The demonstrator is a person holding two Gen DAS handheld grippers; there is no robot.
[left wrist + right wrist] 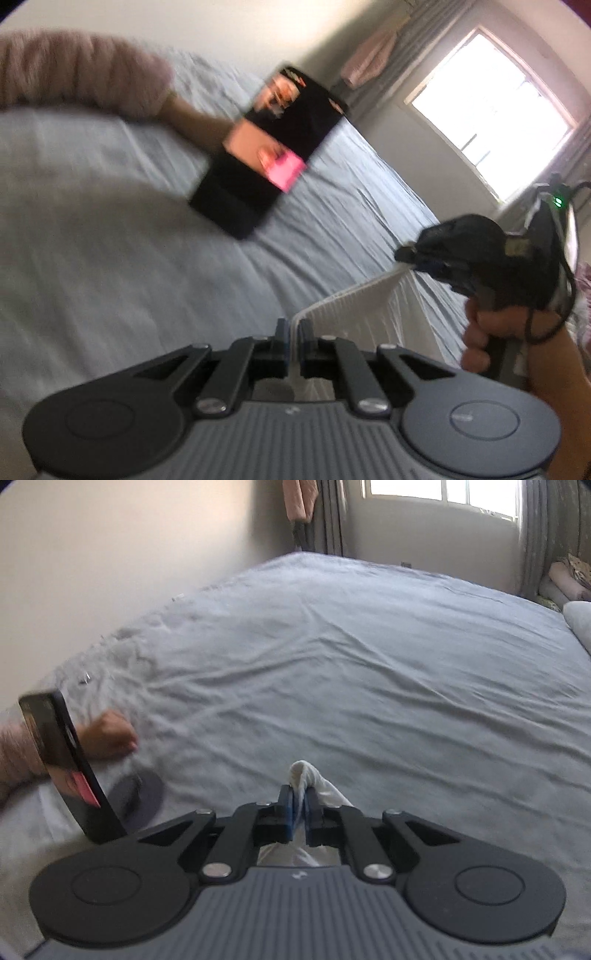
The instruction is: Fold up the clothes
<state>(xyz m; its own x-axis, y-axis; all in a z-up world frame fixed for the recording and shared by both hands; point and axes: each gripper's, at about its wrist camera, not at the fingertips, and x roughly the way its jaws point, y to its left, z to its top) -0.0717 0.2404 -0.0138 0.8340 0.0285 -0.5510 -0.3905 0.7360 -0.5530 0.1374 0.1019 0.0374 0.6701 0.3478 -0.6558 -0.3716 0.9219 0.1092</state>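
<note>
Although motion blur softens both views, the white ribbed cloth garment (354, 306) is seen stretched between both grippers above the grey-sheeted bed (110, 258); most of it is cut off behind the gripper bodies. The left gripper (293, 332) fingers pinch one edge; the right gripper (301, 805) fingers pinch a bunched corner. A black rectangular phone (266, 147), blurred, is held by another hand in a fuzzy pink sleeve (74, 70) over the bed.
</note>
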